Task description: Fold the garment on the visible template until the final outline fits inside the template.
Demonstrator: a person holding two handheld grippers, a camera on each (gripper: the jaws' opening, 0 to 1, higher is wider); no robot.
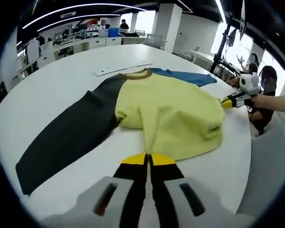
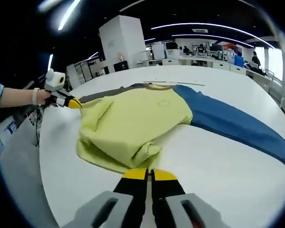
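Pinching the yellow garment (image 1: 171, 114) hem, both grippers' jaws sit clamped on its folded edge.

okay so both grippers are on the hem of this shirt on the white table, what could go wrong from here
1. The yellow body is already bunched near the right gripper; more pulling may set crooked creases.
2. The dark sleeve and blue sleeve lie spread wide, so the outline may stay too broad.
3. The left gripper pinches only a thin edge, which could slip.

light: bright, ceiling strips (image 1: 80, 12) plus windows (image 1: 244, 45)
glare: windows blown out
shadows: soft, faint on table (image 2: 218, 161)
distortion: strong fisheye bend at edges
blur: background soft, near jaws slightly smeared
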